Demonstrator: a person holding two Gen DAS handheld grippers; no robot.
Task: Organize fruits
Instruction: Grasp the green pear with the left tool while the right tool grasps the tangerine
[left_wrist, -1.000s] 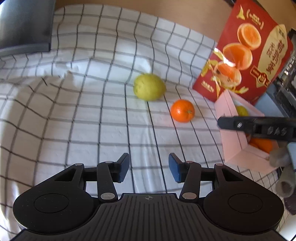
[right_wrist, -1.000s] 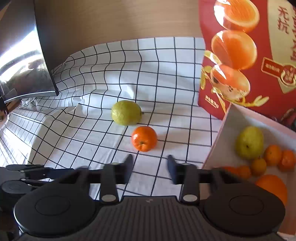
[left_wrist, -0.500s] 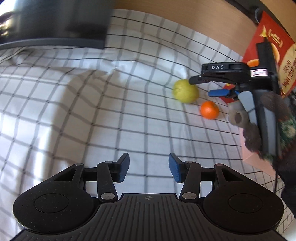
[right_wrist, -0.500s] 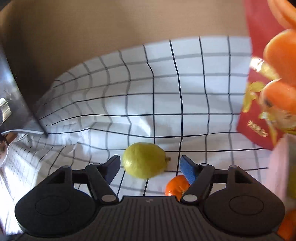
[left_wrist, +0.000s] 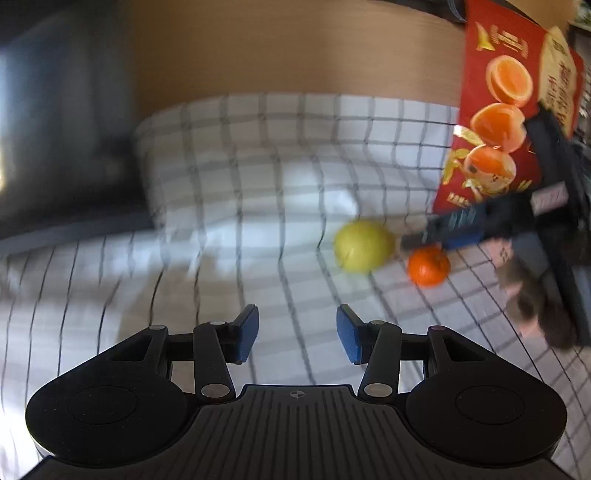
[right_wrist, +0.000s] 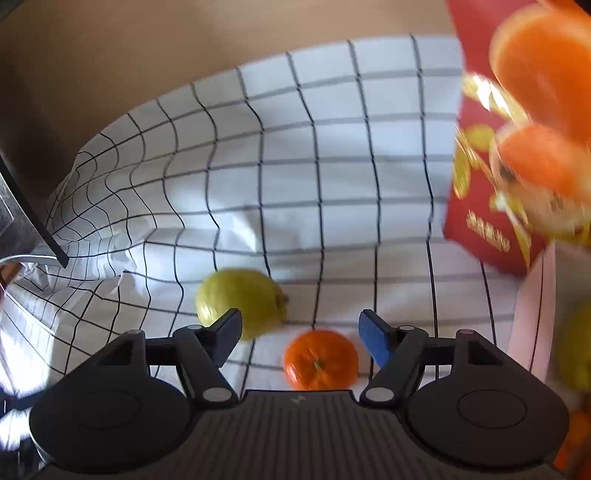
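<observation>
Fruits still loose on the checked cloth (right_wrist: 332, 155) are two: a yellow-green lemon (right_wrist: 240, 301) and a small orange (right_wrist: 320, 360), lying just beside each other near the middle of the worktop. A second ago the right gripper (right_wrist: 300, 334) stood back over near cloth with both fruits well ahead; now it has come down over them, its jaws wider than before and easing closed, the orange between the blue pads but not yet pinched. That reads as the start of a pick, probably bound for the pink box (right_wrist: 532, 314) at the right. The left gripper (left_wrist: 295, 334) has drifted and tilted, jaws half spread on nothing. Room is open to the left and far side; the red bag (right_wrist: 491, 206) and the box wall crowd the right.
</observation>
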